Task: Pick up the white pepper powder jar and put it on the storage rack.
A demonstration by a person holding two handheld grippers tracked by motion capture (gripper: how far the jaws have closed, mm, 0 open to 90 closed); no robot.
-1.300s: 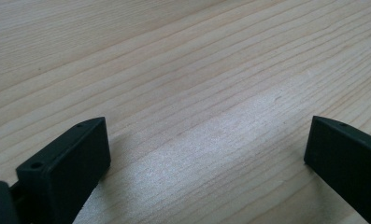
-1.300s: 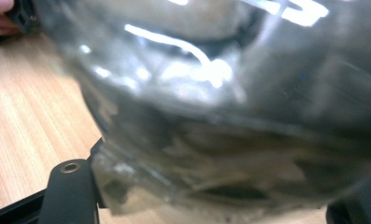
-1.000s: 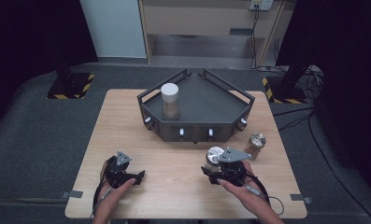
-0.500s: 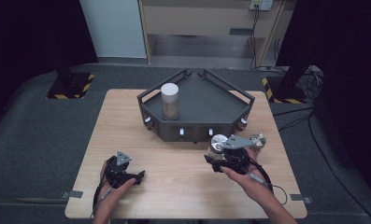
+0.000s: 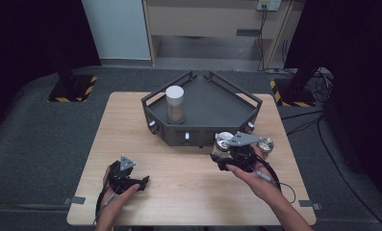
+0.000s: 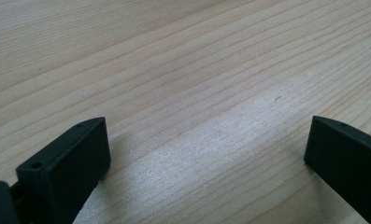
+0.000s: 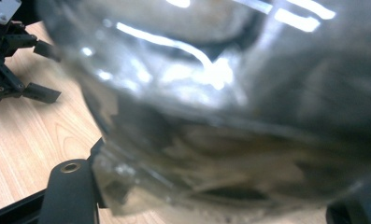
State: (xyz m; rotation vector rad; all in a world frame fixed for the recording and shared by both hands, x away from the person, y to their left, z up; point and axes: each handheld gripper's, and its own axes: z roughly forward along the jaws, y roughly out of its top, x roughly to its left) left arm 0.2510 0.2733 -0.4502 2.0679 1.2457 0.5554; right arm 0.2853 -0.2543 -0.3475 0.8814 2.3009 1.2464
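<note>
A glass jar with a silver lid (image 5: 222, 141) hangs just above the table at the tray's front right edge, and my right gripper (image 5: 222, 155) is shut on it. In the right gripper view the jar (image 7: 230, 107) bulks blurred and very close between the black jaws. The dark, several-sided tray (image 5: 212, 103) stands at the back centre of the table, with a white-lidded jar (image 5: 175, 103) upright in its left part. My left gripper (image 5: 133, 182) rests low at the front left. In its own view the jaws stand wide apart over bare wood (image 6: 197, 93), so it is open.
A second silver-lidded jar (image 5: 265, 144) stands on the table just right of the held one. The light wooden table (image 5: 188, 187) ends close in front of both hands. Cables trail from each gripper. Dark floor and stands surround the table.
My right gripper has lifted the jar and carried it away from the person, toward the tray's front edge. The left gripper has stayed where it was.
</note>
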